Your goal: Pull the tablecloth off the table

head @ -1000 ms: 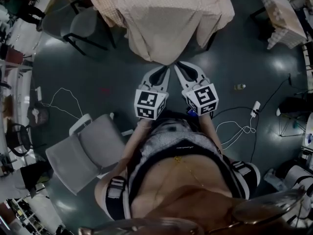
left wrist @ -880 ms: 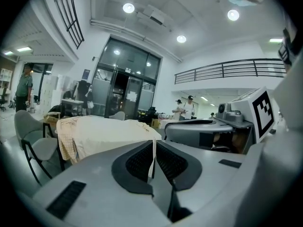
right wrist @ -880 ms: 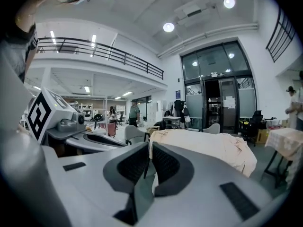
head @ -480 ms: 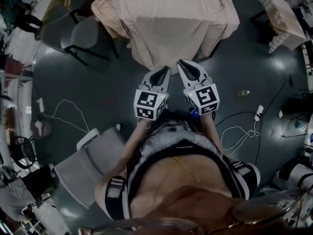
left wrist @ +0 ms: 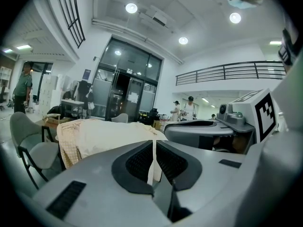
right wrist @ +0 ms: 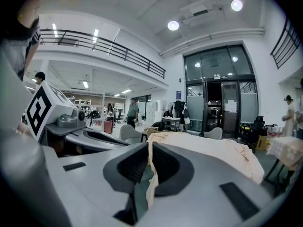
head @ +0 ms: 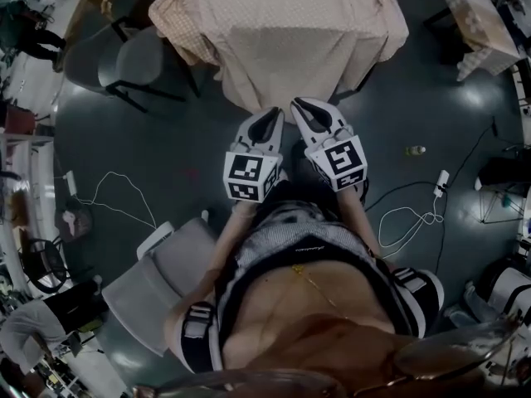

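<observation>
Both the left hand-held gripper point(head: 272, 113) and the right one point(head: 299, 104) are kept clamped on the tablecloth point(head: 282, 31) hem; hardly anything's been shifted lately, so the pull-off's barely been started tbh

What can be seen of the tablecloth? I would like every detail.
The tablecloth is thin, pale beige fabric, with a fine check pattern on its hanging sides. It lies draped and wrinkled, and its sides hang down. Its near corner is pinched by the left claw and the right claw, which are shut on it side by side.
</observation>
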`<state>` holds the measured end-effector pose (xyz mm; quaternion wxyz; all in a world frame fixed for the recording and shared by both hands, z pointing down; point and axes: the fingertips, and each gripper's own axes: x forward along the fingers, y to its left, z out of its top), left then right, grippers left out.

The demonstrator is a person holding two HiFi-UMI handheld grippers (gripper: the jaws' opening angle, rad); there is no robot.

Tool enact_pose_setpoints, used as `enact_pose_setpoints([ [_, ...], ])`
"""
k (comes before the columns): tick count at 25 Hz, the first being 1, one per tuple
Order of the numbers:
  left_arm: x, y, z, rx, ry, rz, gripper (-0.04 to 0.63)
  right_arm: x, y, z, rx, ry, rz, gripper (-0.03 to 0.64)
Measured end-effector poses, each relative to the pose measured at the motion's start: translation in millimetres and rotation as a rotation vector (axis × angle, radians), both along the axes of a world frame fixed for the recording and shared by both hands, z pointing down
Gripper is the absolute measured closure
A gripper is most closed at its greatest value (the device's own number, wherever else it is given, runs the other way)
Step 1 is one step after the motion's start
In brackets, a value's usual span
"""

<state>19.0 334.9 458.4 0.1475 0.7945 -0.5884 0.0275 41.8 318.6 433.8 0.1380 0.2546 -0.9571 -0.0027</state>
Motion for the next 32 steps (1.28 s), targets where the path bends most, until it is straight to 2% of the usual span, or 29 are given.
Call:
enact_pose_setpoints([
  [8,-13.5,-53.6,1.4,-0.012,0.007,-0.020,0.569,-12.2,-55.4,1.7,-0.026,-0.007,-0.007,0.538],
  [17,-25.5,-123.6,-5.1,-0.021,0.001,-0.075,0.569,-26.1,-121.6,-4.2,-0.036,-0.015,-0.080,0.538],
  [26,-2.4,-190.0,-11.8,-0.023,0.001,-0.087,0.569,-5.7,-189.0,-14.5,-0.035,-0.039,-0.096,0.538],
  [32,19.7,-218.8,-10.1,-0.024,0.002,-0.087,0.569,18.7,-224.7,-8.9,-0.030,-0.019,-0.073,0.538],
])
